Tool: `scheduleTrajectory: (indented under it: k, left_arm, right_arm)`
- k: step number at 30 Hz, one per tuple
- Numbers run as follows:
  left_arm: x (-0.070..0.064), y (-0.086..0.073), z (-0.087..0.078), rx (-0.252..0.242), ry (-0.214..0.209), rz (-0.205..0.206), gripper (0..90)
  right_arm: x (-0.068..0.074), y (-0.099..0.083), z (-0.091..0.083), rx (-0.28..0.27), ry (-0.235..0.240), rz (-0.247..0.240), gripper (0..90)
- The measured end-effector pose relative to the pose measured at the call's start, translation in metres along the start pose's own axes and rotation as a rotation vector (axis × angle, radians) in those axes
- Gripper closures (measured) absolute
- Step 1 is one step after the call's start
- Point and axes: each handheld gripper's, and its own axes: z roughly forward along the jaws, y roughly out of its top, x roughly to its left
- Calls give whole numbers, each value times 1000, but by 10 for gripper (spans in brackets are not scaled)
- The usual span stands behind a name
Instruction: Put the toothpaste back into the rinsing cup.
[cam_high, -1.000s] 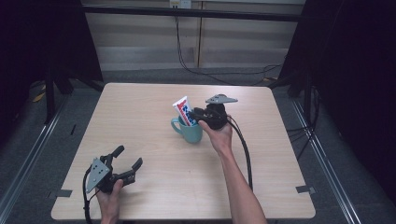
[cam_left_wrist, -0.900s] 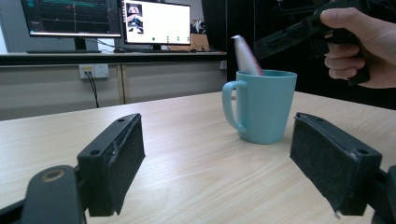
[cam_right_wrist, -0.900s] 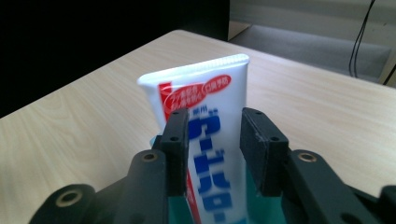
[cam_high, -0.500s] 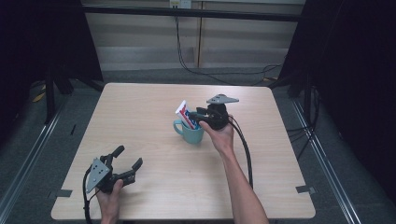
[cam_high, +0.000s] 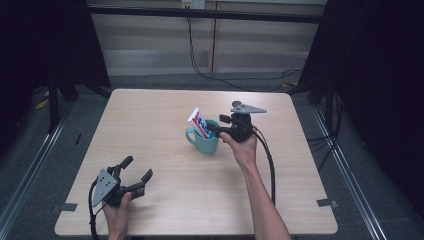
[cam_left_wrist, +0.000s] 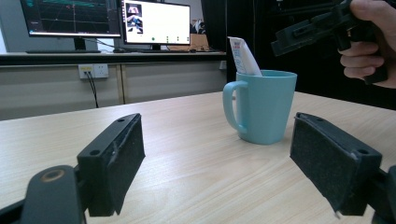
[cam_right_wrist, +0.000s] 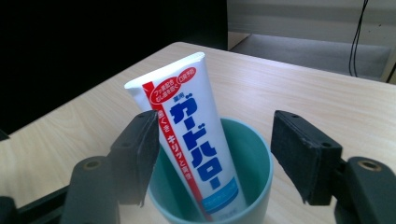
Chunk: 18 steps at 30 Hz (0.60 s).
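A teal mug (cam_high: 205, 142) stands near the middle of the table, handle to the left. A white, red and blue toothpaste tube (cam_high: 198, 121) stands in it, leaning left. My right gripper (cam_high: 216, 127) hovers open just right of the mug's rim. In the right gripper view its jaws straddle the tube (cam_right_wrist: 191, 135) above the mug (cam_right_wrist: 254, 186), the left jaw close beside the tube. My left gripper (cam_high: 139, 167) rests open at the front left, holding nothing. In the left gripper view, the left gripper (cam_left_wrist: 219, 168) faces the mug (cam_left_wrist: 264, 107), tube (cam_left_wrist: 243, 56) and right gripper (cam_left_wrist: 303, 35).
The wooden table (cam_high: 150, 115) has bare surface all around the mug. Black cables (cam_high: 270, 165) trail from the right gripper along the forearm. Monitors (cam_left_wrist: 154, 21) stand on a bench behind the table. Dark curtains and floor rails border the table.
The tube has sunk a little lower into the mug since the earliest frame. The right gripper stays by the rim. The left gripper has not moved.
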Motion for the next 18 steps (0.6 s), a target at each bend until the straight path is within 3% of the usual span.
scheduleTrajectory:
  k: [3, 8, 12, 15, 16, 18]
  left_arm:
    - [0, 0, 0, 2, 1, 1, 174]
    - [0, 0, 0, 2, 1, 2, 174]
    - [0, 0, 0, 2, 1, 2, 174]
    - [0, 0, 0, 3, -7, 4, 174]
    - [1, 0, 0, 2, -8, 5, 174]
    - [0, 0, 0, 2, 1, 2, 173]
  right_arm:
    - [4, -3, -4, -2, -27, -10, 246]
    - [4, -6, -10, -16, -35, 3, 227]
    - [4, -8, -16, 4, -39, 8, 226]
    - [4, -10, -25, -28, -67, 2, 213]
    - [4, -12, -30, -58, -65, 5, 219]
    - [3, -13, -34, -67, -63, 14, 209]
